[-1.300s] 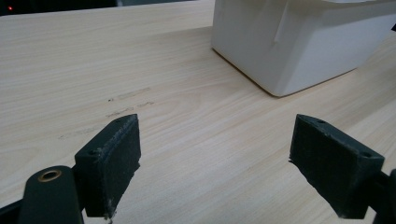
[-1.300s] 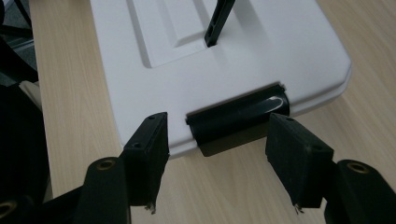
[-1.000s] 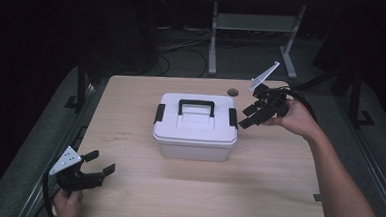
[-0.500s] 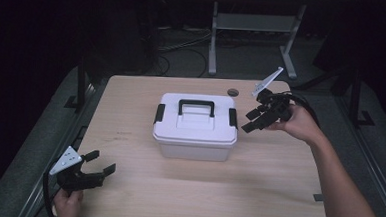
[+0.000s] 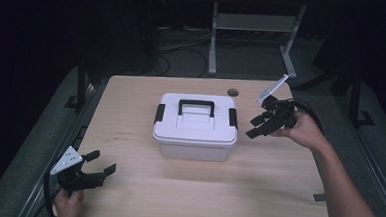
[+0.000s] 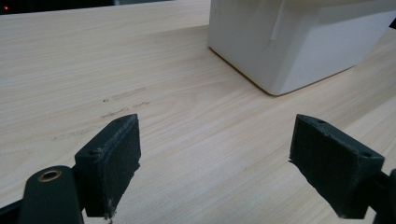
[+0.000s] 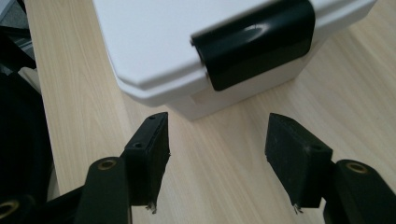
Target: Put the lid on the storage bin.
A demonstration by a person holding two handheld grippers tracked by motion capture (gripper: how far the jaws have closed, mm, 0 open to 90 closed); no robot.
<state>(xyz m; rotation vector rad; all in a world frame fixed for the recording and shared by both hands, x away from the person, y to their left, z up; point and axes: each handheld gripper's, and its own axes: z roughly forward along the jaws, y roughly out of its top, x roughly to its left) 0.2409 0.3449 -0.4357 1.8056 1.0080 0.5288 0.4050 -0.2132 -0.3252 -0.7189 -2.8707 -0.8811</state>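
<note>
a white rectangular plastic storage box (image 5: 195,126) with a black carry handle (image 5: 196,107) is seen at the middle of the pale wooden table (image 5: 277,183). the right gripper (image 5: 259,128) is held just beside the box's right-end black latch (image 7: 254,44), jaws parted and empty. the left gripper (image 5: 100,168) is kept well apart from the box, toward its near left corner, jaws wide and empty. the box is judged rigid, smooth and light; the latches or handle offer the surest hold.
</note>
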